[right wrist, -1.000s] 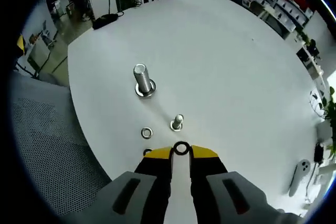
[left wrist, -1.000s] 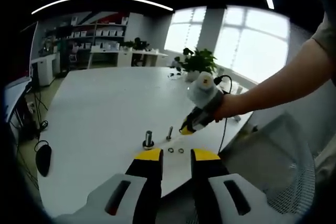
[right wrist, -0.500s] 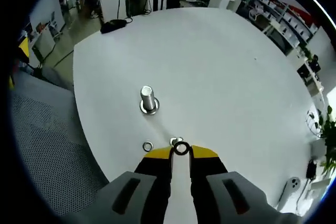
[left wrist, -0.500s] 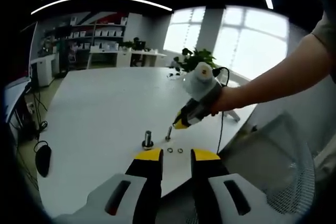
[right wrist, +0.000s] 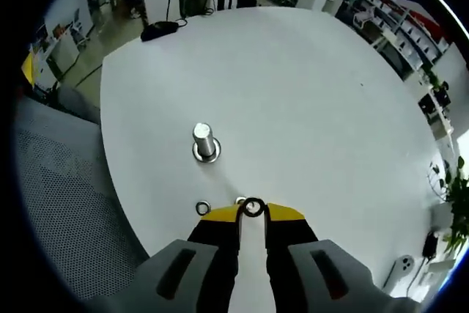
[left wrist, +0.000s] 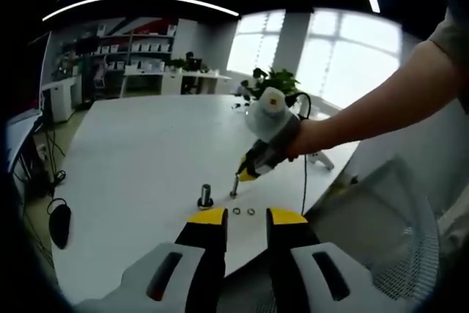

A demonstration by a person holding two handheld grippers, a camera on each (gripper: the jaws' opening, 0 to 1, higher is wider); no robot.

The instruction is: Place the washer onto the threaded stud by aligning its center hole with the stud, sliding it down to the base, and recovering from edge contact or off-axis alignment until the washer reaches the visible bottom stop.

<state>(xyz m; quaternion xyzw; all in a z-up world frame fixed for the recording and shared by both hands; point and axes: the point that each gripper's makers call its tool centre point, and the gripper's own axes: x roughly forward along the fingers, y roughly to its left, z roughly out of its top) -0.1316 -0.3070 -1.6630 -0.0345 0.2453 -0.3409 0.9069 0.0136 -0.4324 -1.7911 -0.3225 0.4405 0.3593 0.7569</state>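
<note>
My right gripper (right wrist: 253, 210) is shut on a dark washer (right wrist: 253, 207), held flat between its yellow fingertips. The top of a small threaded stud (right wrist: 240, 200) peeks out just left of the washer, almost under it. A larger stud (right wrist: 205, 141) stands on its own washer farther out. A loose washer (right wrist: 203, 207) lies by the left jaw. In the left gripper view, the right gripper (left wrist: 245, 174), held by a hand, hovers over the small stud (left wrist: 234, 187), with the larger stud (left wrist: 206, 196) to its left. My left gripper (left wrist: 247, 218) is open and holds nothing, near two loose washers (left wrist: 244, 212).
The white round table (right wrist: 308, 86) ends close to the studs, with a grey mesh chair (right wrist: 58, 203) beyond its edge. A black mouse (left wrist: 60, 221) hangs off the left side. A plant (left wrist: 275, 82) and a white device (right wrist: 405, 265) sit far off.
My right gripper has carried the washer left and over the small stud; in the right gripper view the stud has slid from ahead of the jaws to almost under the washer. The left gripper stays put.
</note>
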